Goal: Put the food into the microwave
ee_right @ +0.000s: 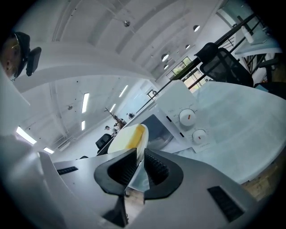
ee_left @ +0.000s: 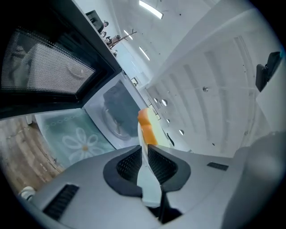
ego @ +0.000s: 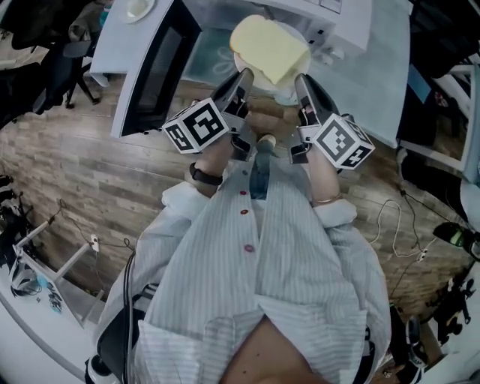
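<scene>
A white plate (ego: 283, 95) carries a pale yellow slab of food (ego: 268, 49) in front of the open white microwave (ego: 337, 19). My left gripper (ego: 244, 76) is shut on the plate's left rim and my right gripper (ego: 301, 81) on its right rim. In the left gripper view the pads (ee_left: 129, 163) pinch the plate (ee_left: 149, 188) edge-on, with the food (ee_left: 147, 127) beyond and the microwave's cavity with its turntable (ee_left: 114, 114) behind. In the right gripper view the gripper (ee_right: 139, 154) clamps the plate (ee_right: 117, 142), and the food (ee_right: 135, 133) lies on it.
The microwave's dark-windowed door (ego: 154, 71) hangs open to the left. Its two knobs (ee_right: 187, 117) sit on the right of the front. It stands on a table with a flower-patterned cover (ee_left: 76, 141). Wooden floor (ego: 67, 180), cables and chair legs lie around.
</scene>
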### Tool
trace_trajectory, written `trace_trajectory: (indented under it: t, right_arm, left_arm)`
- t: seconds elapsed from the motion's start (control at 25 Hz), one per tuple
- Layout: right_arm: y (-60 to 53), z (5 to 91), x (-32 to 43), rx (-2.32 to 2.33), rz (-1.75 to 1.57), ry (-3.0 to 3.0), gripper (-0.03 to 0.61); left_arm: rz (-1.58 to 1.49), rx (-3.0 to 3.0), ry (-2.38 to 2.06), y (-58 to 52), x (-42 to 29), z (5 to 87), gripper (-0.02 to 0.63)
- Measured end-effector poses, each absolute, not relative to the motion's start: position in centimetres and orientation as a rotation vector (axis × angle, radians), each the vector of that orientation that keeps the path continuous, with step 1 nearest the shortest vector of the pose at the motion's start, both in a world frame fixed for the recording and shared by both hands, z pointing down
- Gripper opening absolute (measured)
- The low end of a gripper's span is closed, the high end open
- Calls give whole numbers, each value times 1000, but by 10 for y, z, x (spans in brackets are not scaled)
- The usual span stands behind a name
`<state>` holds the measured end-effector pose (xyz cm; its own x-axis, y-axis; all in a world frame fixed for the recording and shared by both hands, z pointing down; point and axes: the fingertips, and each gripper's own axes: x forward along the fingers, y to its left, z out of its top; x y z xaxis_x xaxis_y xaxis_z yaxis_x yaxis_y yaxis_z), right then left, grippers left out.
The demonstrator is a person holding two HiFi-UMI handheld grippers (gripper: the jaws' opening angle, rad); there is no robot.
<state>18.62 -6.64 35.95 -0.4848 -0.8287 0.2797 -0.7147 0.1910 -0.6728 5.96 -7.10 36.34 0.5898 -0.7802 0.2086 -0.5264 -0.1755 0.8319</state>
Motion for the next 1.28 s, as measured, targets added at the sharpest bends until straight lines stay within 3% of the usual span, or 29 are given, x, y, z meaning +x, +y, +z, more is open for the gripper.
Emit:
trace_trajectory:
  t: [1.28]
  right_arm:
    - [-121, 397, 139, -1485, -1316, 2347, 71]
  left_arm:
    - [-315, 1722, -1103, -117, 13, 404, 38]
